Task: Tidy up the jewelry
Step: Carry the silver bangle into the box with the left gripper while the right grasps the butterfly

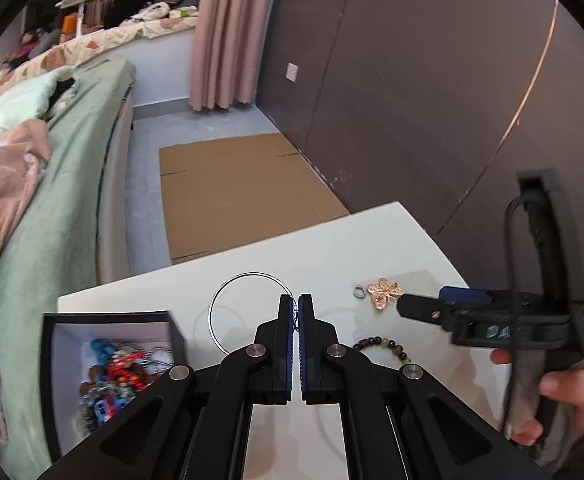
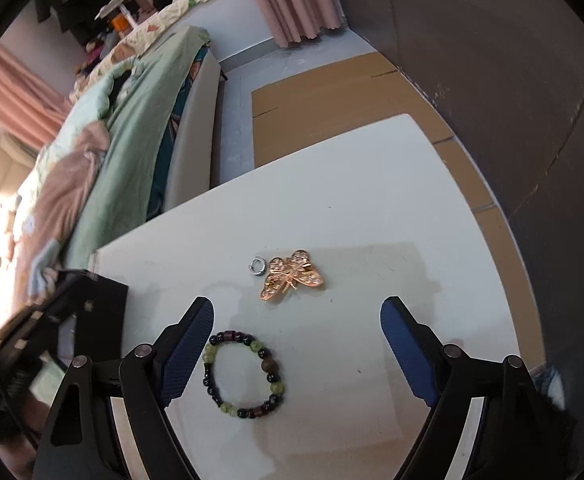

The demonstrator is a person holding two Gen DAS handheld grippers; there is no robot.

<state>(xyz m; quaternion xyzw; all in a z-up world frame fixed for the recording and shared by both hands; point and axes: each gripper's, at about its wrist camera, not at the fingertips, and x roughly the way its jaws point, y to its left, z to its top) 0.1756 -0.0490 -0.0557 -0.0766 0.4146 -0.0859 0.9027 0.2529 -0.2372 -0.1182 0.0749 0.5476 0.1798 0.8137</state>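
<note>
Thin wire hoop (image 1: 239, 308) pinched by L tongs (image 1: 296, 312) above worktop (image 2: 352, 208). R tongs (image 2: 296, 322) spread wide, nothing gripped; beaded bracelet (image 2: 243, 374) at 6 o'clock of butterfly brooch (image 2: 292, 275).

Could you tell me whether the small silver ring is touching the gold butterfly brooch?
Apart: the right wrist view shows bare table between silver ring and butterfly brooch.
</note>
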